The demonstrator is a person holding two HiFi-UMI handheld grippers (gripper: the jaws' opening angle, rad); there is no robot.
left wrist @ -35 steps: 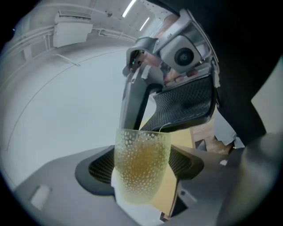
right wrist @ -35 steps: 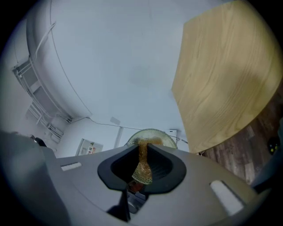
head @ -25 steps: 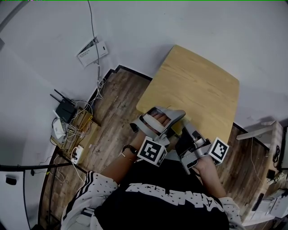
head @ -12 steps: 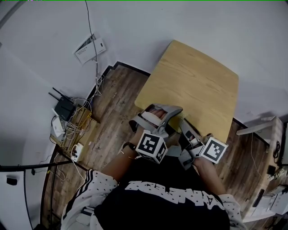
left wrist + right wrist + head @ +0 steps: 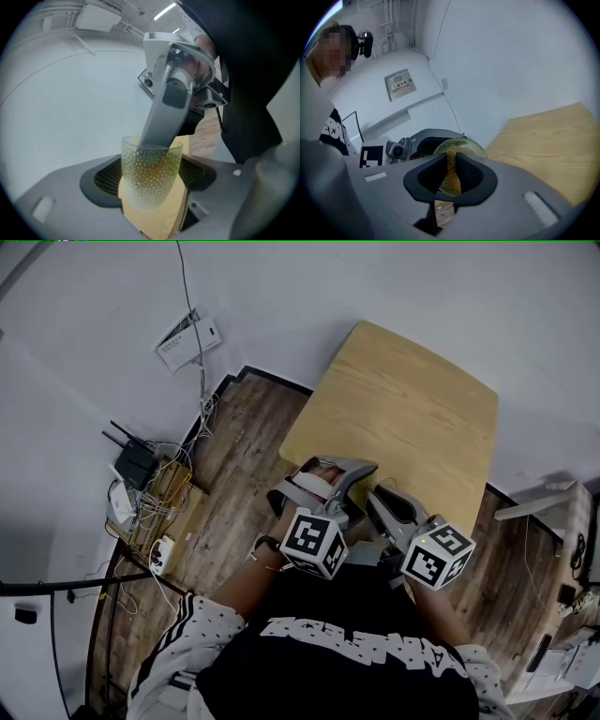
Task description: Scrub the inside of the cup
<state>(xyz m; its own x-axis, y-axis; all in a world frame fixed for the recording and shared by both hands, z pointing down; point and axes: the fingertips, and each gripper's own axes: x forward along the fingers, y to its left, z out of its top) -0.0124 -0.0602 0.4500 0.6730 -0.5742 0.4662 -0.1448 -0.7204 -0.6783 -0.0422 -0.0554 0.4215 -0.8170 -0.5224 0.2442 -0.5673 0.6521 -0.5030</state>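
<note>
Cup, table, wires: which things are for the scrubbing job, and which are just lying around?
For the job: cup, left gripper gripping it, right gripper with fingers inside it.
Just lying about: wooden table, router and tangled cables on the floor, white box on the wall.

In the left gripper view the tips of the right tool (image 5: 152, 146) are hidden inside the cup (image 5: 133, 159); the amber thing (image 5: 152, 174) they pinch, perhaps a sponge, is blurred. From the head view that cup is hidden beneath the left tool (image 5: 328, 479).
</note>
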